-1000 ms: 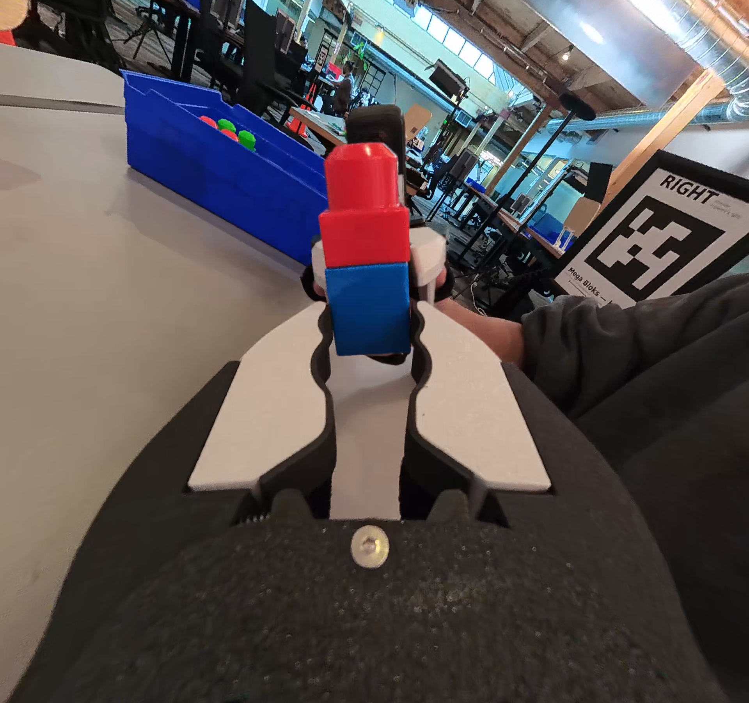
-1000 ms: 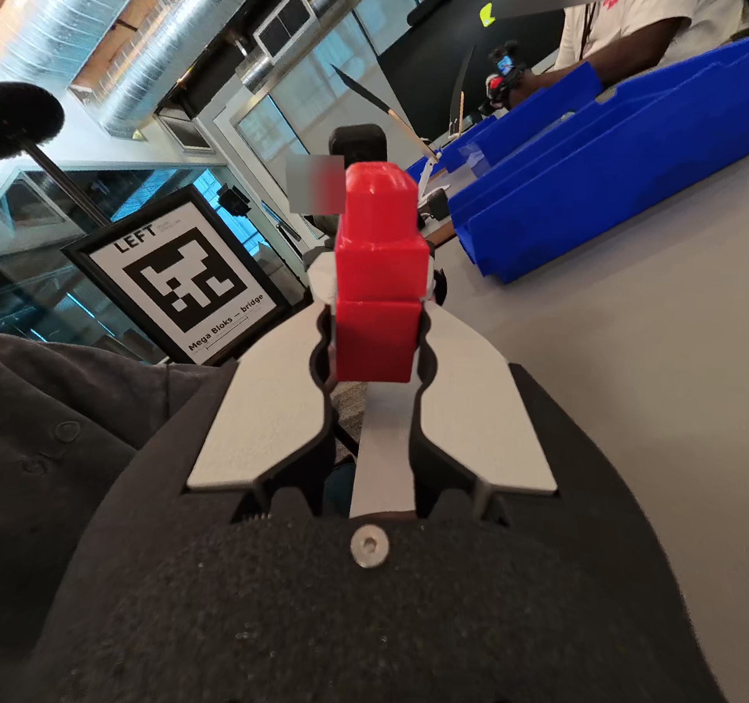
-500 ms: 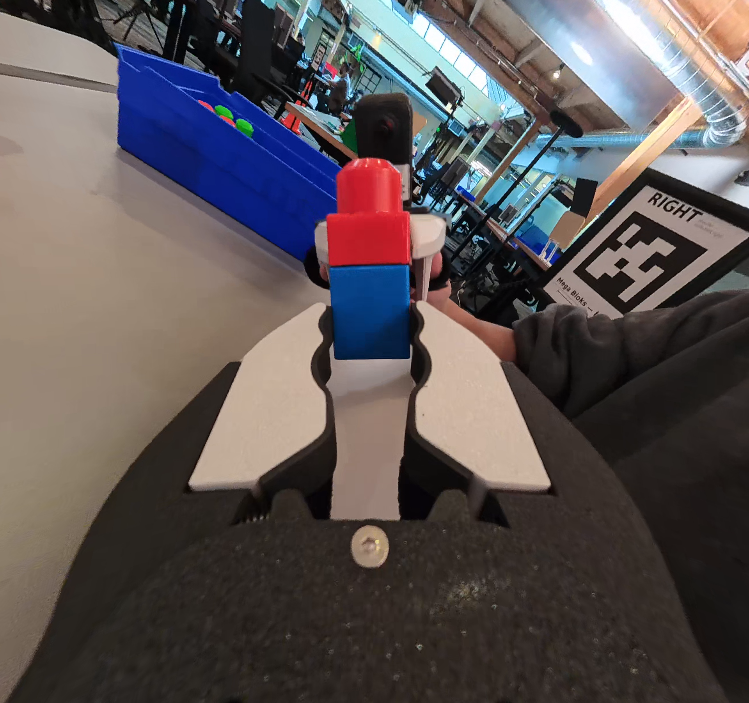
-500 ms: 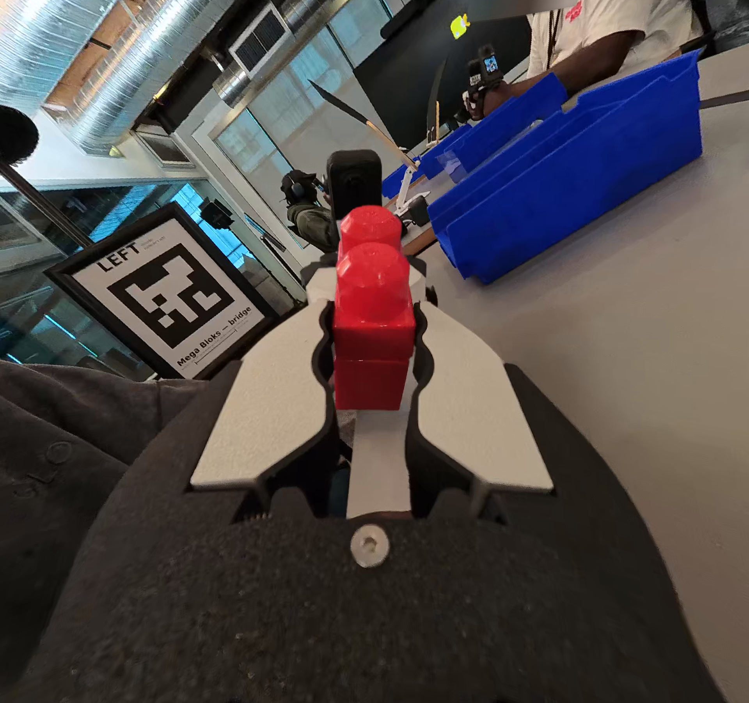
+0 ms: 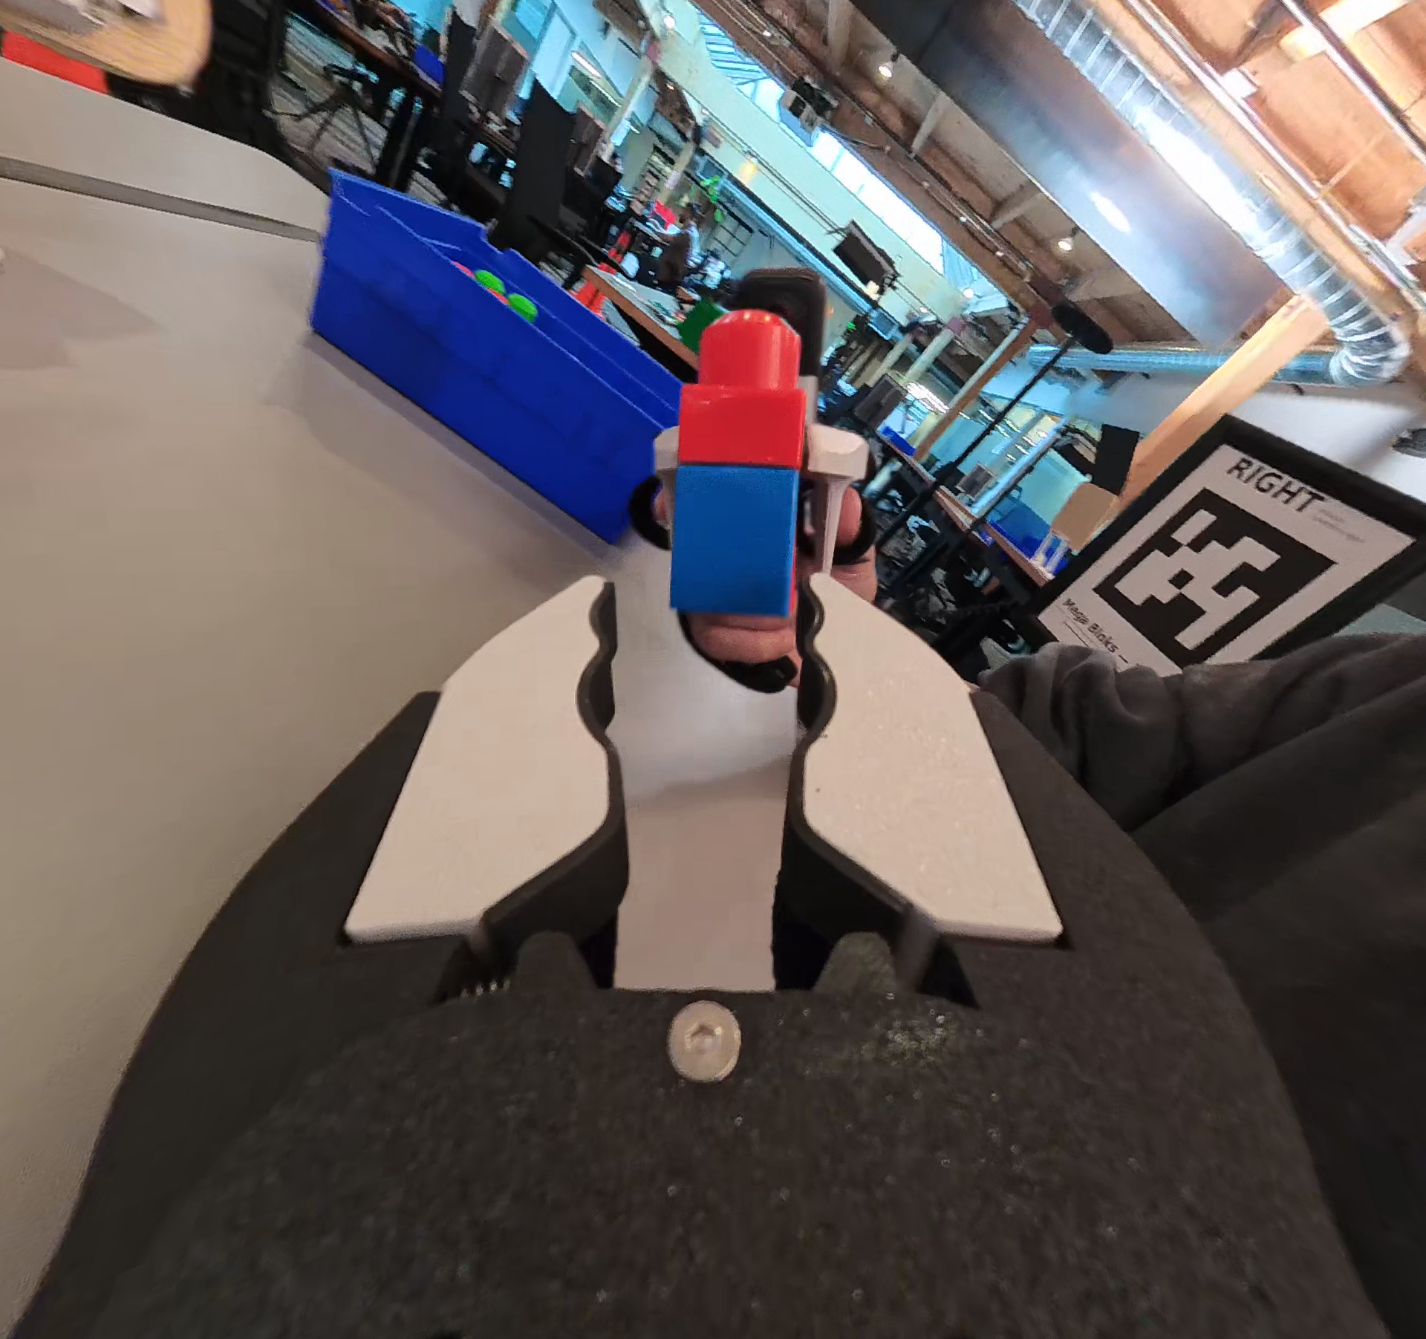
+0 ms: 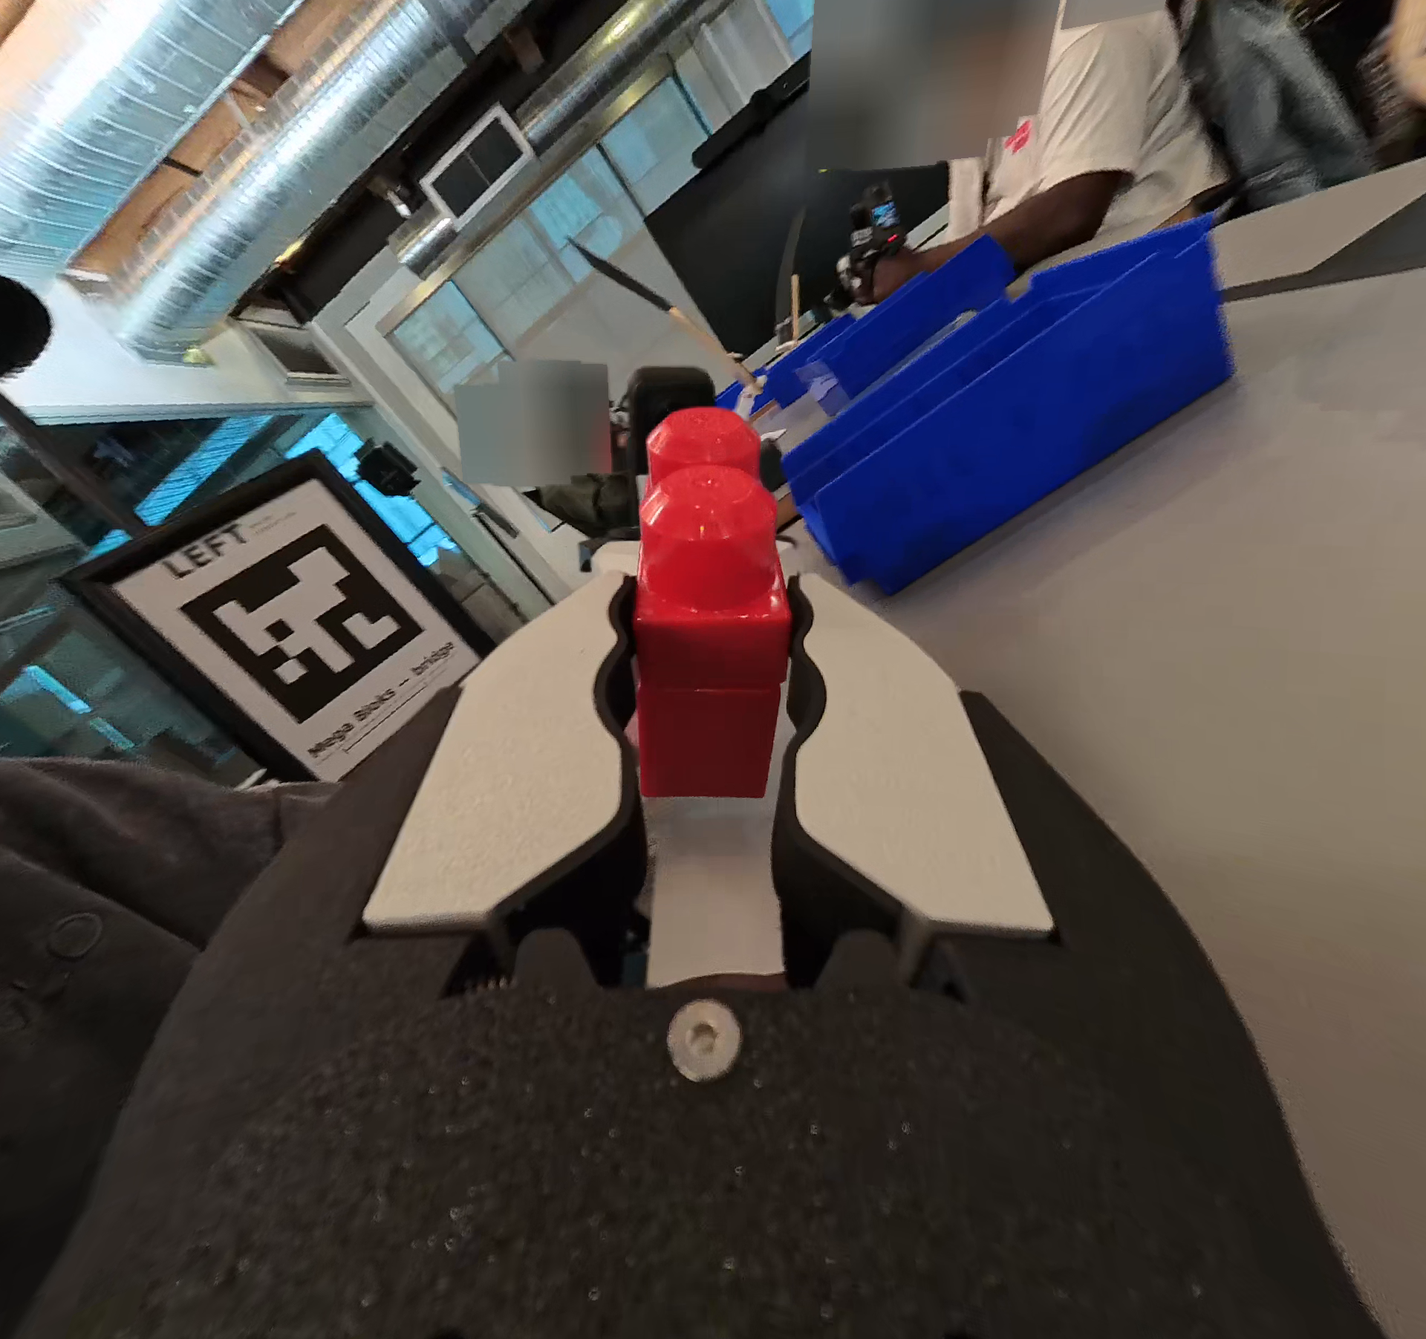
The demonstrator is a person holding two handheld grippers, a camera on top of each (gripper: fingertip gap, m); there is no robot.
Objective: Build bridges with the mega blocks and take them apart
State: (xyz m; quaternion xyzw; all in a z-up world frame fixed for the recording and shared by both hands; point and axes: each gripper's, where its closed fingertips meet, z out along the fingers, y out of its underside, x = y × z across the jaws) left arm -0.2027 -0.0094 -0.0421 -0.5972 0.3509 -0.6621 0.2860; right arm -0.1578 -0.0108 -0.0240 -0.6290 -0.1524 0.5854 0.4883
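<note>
Mega blocks bridge (image 5: 737,484) is in mid-air above the tabletop (image 5: 193,530), well short of the blue bin (image 5: 463,345).

Left wrist view: my left tongs (image 5: 706,607) were clamped on the blue block (image 5: 733,542) half a second ago. Now they stand apart, with a gap on each side of it. The blue block is still joined under the red top block (image 5: 745,418), which the right tongs (image 5: 752,457) pinch from the far side.

Right wrist view: the right tongs stay clamped on the red top block and the red lower block (image 6: 706,739) beneath it.

I judge the bridge now rides on the right tongs alone, nothing yet pulled apart, and my left is free to regrip.
</note>
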